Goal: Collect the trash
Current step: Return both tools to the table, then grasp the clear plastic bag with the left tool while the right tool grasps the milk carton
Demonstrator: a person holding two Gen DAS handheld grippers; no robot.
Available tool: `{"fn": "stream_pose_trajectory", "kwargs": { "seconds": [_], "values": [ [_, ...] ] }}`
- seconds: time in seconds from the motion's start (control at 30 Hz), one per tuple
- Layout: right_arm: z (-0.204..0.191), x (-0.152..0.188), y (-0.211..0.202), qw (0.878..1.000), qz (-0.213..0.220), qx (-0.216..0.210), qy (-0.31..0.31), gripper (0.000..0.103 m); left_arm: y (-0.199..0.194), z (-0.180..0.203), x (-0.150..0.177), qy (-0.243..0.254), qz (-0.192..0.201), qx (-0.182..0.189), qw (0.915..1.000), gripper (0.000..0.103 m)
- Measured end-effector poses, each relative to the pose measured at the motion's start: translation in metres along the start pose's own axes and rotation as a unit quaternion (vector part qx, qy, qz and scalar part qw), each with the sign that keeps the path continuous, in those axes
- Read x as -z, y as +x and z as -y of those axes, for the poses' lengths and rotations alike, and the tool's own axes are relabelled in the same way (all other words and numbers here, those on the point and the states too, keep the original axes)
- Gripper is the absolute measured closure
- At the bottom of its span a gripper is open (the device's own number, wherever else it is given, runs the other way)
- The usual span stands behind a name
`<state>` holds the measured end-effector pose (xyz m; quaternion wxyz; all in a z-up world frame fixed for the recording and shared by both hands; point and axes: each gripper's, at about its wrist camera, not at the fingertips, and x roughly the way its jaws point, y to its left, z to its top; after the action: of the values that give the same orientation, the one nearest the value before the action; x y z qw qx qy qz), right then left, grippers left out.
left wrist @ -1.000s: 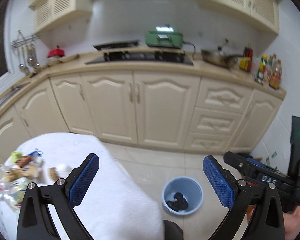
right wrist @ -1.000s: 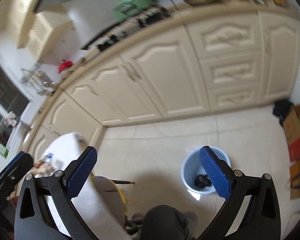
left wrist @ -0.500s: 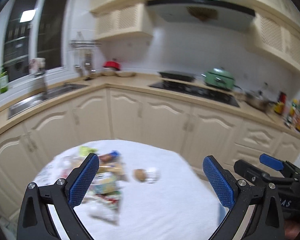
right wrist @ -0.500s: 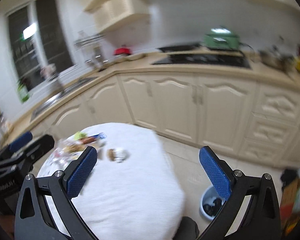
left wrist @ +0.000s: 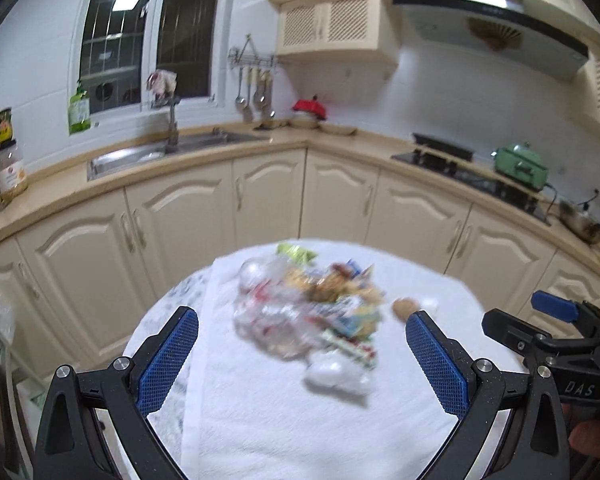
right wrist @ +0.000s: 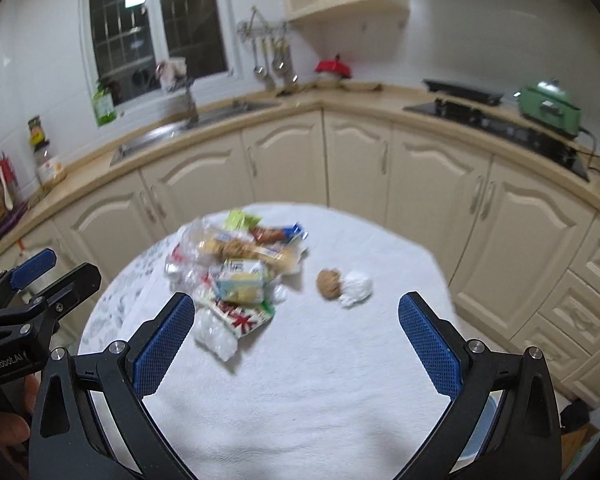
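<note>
A pile of trash (left wrist: pixel 312 308) (right wrist: pixel 236 272), made of clear plastic, snack wrappers and packets, lies on a round table with a white cloth (left wrist: pixel 284 412) (right wrist: pixel 320 392). To its right sit a brown lump (right wrist: pixel 329 284) (left wrist: pixel 404 309) and a crumpled white tissue (right wrist: pixel 356 287). My left gripper (left wrist: pixel 302 360) hangs open above the table's near part, facing the pile. My right gripper (right wrist: pixel 296 344) is open too, empty, just short of the pile. Each gripper shows at the edge of the other's view.
Cream kitchen cabinets (left wrist: pixel 340 200) curve behind the table, with a sink (left wrist: pixel 140 156), a stove (left wrist: pixel 452 160) and a green pot (left wrist: pixel 520 166) on the counter. A blue bin's rim (right wrist: pixel 480 436) peeks out past the table at lower right.
Both views have swung left from the floor and blue bin to the table. The trash pile now sits centred ahead of both open grippers.
</note>
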<state>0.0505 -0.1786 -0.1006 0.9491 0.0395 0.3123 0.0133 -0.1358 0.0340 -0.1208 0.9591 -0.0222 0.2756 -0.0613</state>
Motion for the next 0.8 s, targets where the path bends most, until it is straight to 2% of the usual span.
{"fn": "stream_pose_trajectory", "kwargs": {
  "seconds": [0.2,0.4,0.57,0.6,0.7,0.8],
  "values": [
    [-0.007,0.02,0.051,0.998,-0.06,-0.027,0.0,0.0,0.022,0.014,0.015,-0.022,-0.055,-0.007,0.9982,0.001],
    [-0.013,0.021,0.095,0.994,-0.09,-0.054,0.011,0.0,0.034,0.027,0.015,-0.028,-0.089,-0.007,0.9956,0.001],
    [-0.018,0.009,0.133,0.991,-0.107,-0.076,0.017,0.0,0.102,0.017,-0.06,-0.035,-0.109,-0.01,0.9934,0.001],
    [-0.02,0.008,0.141,0.99,-0.111,-0.08,0.018,0.0,0.105,0.019,-0.061,-0.034,-0.112,-0.011,0.993,0.001],
    [-0.023,0.004,0.172,0.986,-0.133,-0.093,0.026,0.001,0.133,-0.004,-0.067,-0.033,-0.122,-0.009,0.9919,0.001],
    [-0.025,0.003,0.191,0.982,-0.146,-0.115,0.027,0.014,0.148,-0.004,-0.062,-0.033,-0.13,-0.009,0.991,0.001]
  ]
}}
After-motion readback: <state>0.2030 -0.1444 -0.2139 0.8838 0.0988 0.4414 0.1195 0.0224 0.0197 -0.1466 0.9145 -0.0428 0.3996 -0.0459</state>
